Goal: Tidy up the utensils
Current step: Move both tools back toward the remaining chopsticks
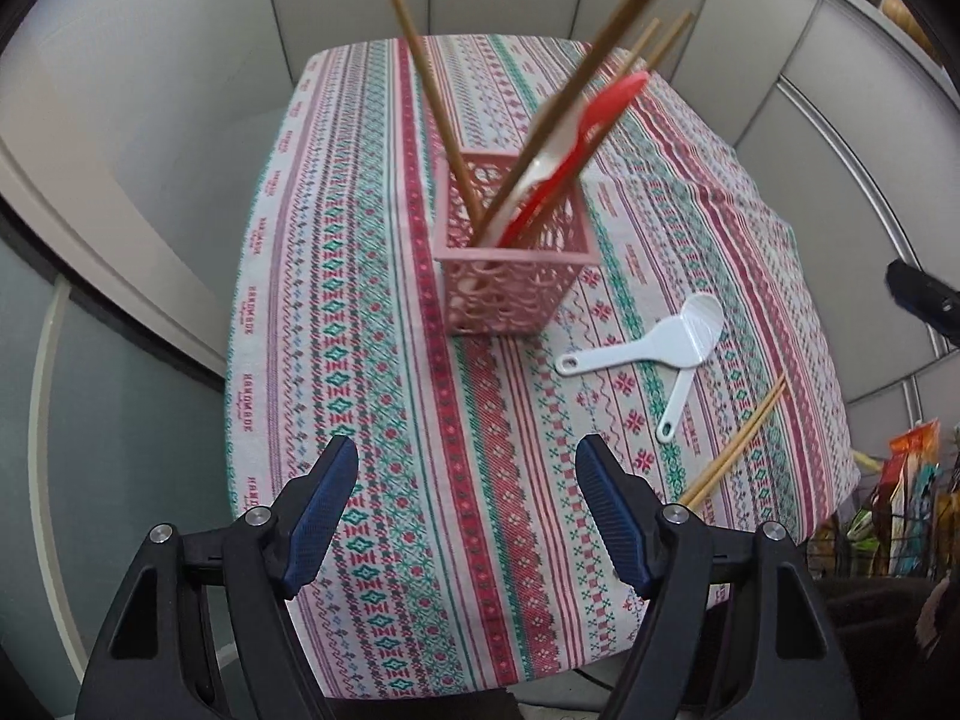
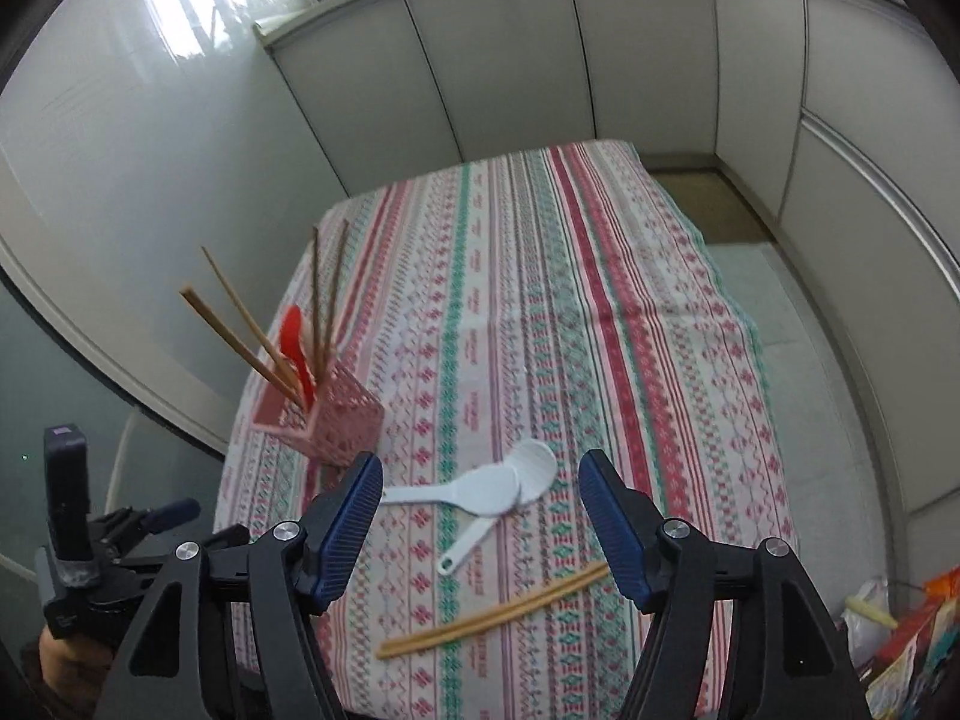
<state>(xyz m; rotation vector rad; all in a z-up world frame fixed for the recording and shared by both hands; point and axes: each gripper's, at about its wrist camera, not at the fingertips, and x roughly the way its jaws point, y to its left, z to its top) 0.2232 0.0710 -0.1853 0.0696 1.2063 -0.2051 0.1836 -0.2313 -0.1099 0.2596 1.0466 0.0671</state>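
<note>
On a table draped in a striped patterned tablecloth (image 2: pixel 540 276), two white rice paddles (image 2: pixel 480 489) lie overlapped beside a loose pair of wooden chopsticks (image 2: pixel 492 609), near the pink lattice basket (image 1: pixel 510 276) already holding chopsticks and a red paddle (image 1: pixel 576 138). Both the left gripper (image 1: pixel 468 516) and right gripper (image 2: pixel 480 522) hover empty, jaws apart. The paddles look light, stiff and slick, probably best pinched at the handle; nothing blocks the reach

On the table (image 2: pixel 600 276), the basket (image 2: pixel 336 420) w/ chopsticks (image 2: pixel 240 330) & spoons in it stands left, two scoops (image 2: pixel 480 489) lie right of it, loose chopsticks (image 2: pixel 492 615) nearer the edge.
</note>
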